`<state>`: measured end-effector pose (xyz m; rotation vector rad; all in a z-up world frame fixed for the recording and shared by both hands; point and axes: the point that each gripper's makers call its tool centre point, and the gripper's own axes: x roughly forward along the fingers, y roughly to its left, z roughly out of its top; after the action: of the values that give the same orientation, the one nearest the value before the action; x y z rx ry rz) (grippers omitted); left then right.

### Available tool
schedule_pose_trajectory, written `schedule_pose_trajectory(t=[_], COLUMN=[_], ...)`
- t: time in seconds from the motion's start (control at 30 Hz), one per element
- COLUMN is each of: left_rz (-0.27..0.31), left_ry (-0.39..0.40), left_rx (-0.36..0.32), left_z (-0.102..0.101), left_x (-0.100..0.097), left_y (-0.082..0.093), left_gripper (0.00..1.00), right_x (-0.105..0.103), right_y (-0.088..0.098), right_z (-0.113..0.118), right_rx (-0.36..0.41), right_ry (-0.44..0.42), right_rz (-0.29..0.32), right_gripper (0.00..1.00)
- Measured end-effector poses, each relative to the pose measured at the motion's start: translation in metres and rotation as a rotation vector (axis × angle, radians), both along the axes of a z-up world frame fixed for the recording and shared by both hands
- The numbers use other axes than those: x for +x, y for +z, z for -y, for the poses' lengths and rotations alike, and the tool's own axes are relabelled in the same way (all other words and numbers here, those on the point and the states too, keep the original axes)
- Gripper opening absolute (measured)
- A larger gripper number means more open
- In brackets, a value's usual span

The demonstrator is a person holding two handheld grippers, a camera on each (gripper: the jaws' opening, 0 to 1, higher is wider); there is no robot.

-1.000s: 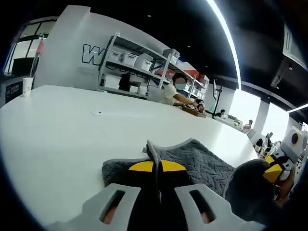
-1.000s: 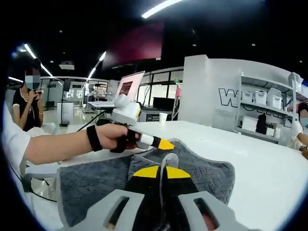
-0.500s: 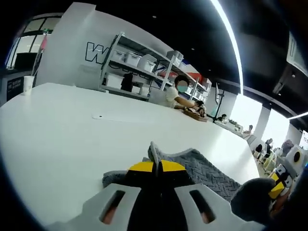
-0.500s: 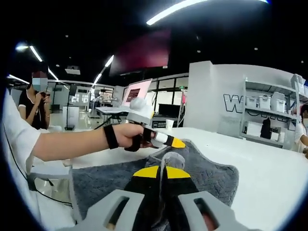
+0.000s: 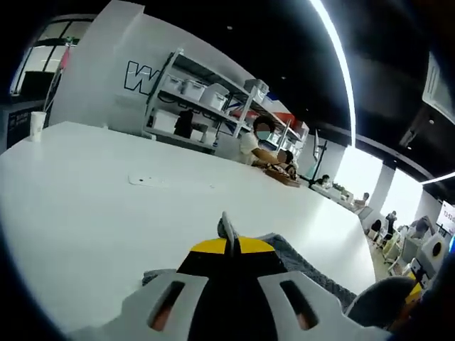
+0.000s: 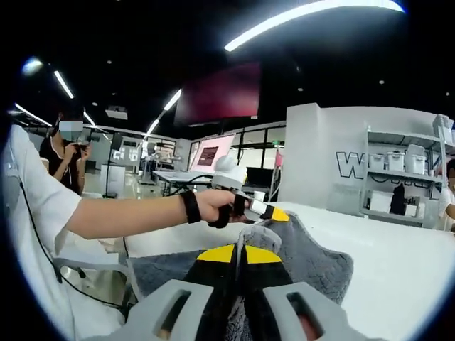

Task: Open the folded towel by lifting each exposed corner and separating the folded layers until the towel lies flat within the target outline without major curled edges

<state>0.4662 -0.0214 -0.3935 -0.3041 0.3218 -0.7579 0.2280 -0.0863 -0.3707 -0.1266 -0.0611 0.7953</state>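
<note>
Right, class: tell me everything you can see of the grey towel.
The grey towel looks like soft textured cloth with a woven zigzag pattern. It is partly raised off the white table. The right gripper has its jaws shut on a bunched edge, and the left gripper pinches another edge that sticks up between its yellow tips. The cloth between them sags and curves, so it is not yet flat.

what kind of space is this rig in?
Probably an open-plan lab or workshop floor, not a home. A large white table carries the grey towel. Metal shelving holds storage bins, strip lights cross a dark ceiling, and other people work at nearby tables.
</note>
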Motion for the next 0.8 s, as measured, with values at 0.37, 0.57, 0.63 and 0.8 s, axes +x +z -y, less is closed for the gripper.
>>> schedule_pose_trajectory(t=[0.37,0.57,0.63,0.8], left_rz=[0.012,0.019,0.019,0.022], left_ry=[-0.006,-0.011,-0.017,-0.023], left_rx=[-0.039,-0.093,-0.106,-0.120], left_z=[0.007,0.014,0.016,0.022], left_x=[0.006,0.010,0.009,0.008], left_y=[0.024,0.040,0.043,0.048], left_gripper=[0.02,0.02,0.01,0.01], right_x=[-0.017,-0.026,-0.028,-0.028], right_y=[0.018,0.025,0.026,0.027], right_z=[0.000,0.003,0.005,0.012], right_rx=[0.029,0.027,0.028,0.052], right_ry=[0.032,0.032,0.031,0.016], right_rz=[0.045,0.073,0.076,0.074], right_gripper=[0.00,0.00,0.00,0.00])
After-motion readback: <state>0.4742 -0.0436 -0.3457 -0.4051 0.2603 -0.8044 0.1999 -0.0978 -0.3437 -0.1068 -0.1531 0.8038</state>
